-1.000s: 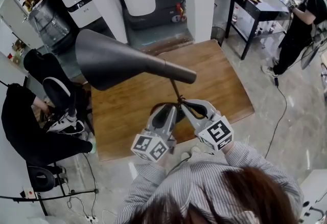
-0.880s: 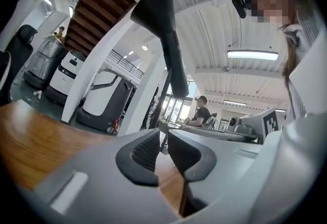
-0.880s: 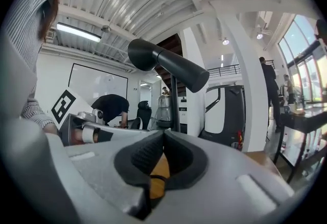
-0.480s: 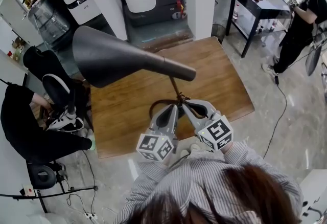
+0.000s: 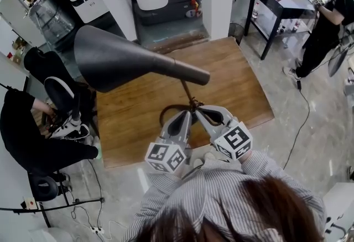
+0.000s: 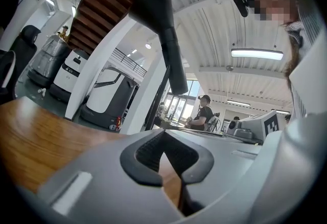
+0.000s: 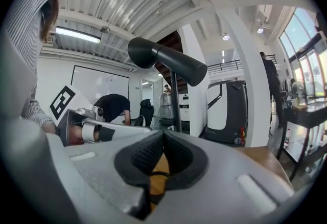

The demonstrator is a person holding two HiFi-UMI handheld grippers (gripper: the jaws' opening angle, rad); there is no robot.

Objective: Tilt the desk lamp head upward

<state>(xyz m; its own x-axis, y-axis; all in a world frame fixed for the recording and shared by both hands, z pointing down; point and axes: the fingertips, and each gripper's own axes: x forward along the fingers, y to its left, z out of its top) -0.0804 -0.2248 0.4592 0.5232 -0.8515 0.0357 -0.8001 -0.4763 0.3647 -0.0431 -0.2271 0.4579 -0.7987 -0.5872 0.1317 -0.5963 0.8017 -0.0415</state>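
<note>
Left gripper (image 6: 163, 132): jaws closed, the dark pads meeting at the tips with nothing between them; only the wood of the counter shows through the gap behind the pads.
Right gripper (image 7: 163, 134): jaws likewise drawn together and empty; wood and a thin dark curve show through the gap behind.
Gripper placement: both sit low over the near edge of the counter, tips angled toward each other, just beside the foot of the lamp stem.
Marker cubes: one on each gripper, nearest the person's striped sleeves.
Lamp stem (image 5: 188, 94): thin and dark, rising from between the two gripper tips.
Lamp base: a dark curved ring on the counter, partly hidden by the grippers.
Lamp head (image 5: 121, 61): dark grey cone high above both grippers and apart from them; wide mouth to the left, narrow end to the right over the stem.
Counter (image 5: 238, 80): brown wood top.
Surroundings: a person in black (image 5: 33, 136) crouches left of the counter; another stands by a black table (image 5: 282, 10) at the upper right.
</note>
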